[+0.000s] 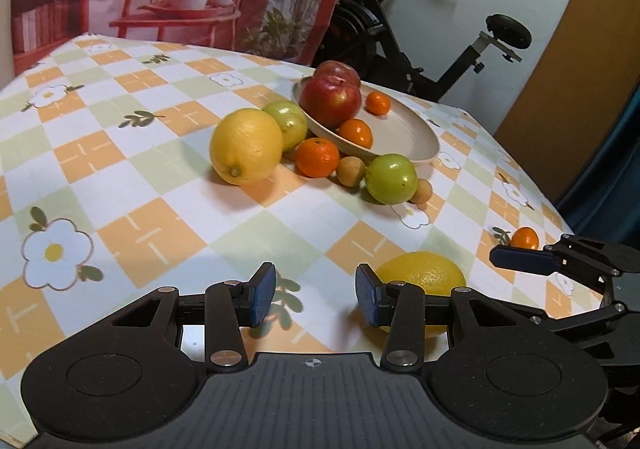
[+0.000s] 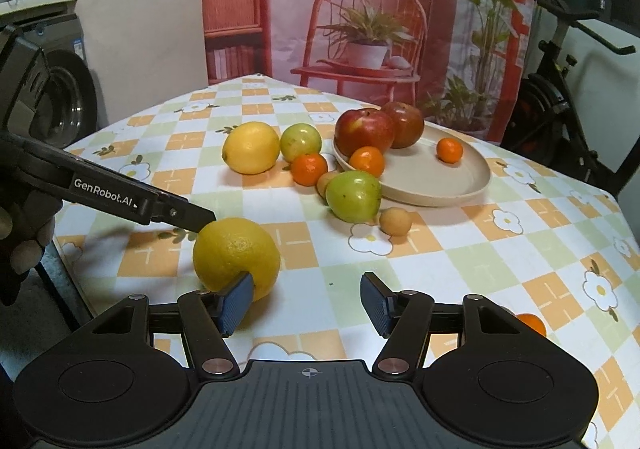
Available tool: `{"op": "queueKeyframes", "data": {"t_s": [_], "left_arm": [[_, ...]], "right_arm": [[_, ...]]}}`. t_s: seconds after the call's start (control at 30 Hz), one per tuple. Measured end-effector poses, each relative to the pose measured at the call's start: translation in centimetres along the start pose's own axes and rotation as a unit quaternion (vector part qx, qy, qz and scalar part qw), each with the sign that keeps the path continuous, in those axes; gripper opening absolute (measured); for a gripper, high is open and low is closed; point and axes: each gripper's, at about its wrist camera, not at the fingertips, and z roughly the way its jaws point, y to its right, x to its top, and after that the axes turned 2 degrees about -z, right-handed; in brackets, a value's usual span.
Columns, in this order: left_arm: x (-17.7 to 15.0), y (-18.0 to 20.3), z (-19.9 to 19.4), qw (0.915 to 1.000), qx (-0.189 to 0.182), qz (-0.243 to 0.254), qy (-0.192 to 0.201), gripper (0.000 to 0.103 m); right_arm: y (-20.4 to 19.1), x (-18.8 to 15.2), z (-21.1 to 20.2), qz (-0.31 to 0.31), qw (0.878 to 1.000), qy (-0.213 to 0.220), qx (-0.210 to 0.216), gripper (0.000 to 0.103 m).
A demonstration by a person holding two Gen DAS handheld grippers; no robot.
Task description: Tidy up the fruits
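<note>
A beige plate holds two red apples and two small oranges. Beside it on the cloth lie a lemon, two green fruits, an orange and small tan fruits. A second lemon lies near the front. My left gripper is open and empty, the lemon just right of its right finger. My right gripper is open and empty, the lemon in front of its left finger.
A small orange lies near the table's right edge by the right gripper. The checked floral tablecloth covers the table. An exercise bike stands behind the table, a printed backdrop beyond it, a washing machine at left.
</note>
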Motion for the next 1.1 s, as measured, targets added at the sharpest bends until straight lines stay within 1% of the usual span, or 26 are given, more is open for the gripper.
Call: {"op": "queueKeyframes", "data": {"t_s": [0.3,0.5,0.73,0.93,1.1], "left_arm": [[0.6,0.5,0.6,0.9996,-0.024,-0.011,0.002,0.045],[0.7,0.5,0.8,0.9994,-0.031,-0.017,-0.002,0.045],[0.7,0.3,0.8,0.9996,-0.024,-0.017,-0.005,0.045],[0.7,0.3,0.7,0.9995,-0.026,-0.016,-0.003,0.045],[0.7,0.3,0.8,0.9995,-0.026,-0.016,-0.003,0.045]], "right_arm": [[0.4,-0.5,0.2,-0.003,1.0,-0.018,0.006,0.057],[0.4,-0.7,0.2,-0.001,1.0,-0.024,0.013,0.057],[-0.3,-0.5,0.2,-0.018,0.999,-0.032,0.027,0.057],[-0.7,-0.3,0.8,-0.027,0.998,-0.04,0.045,0.056],[-1.6,0.3,2.0,-0.061,0.995,-0.047,0.059,0.054]]}}
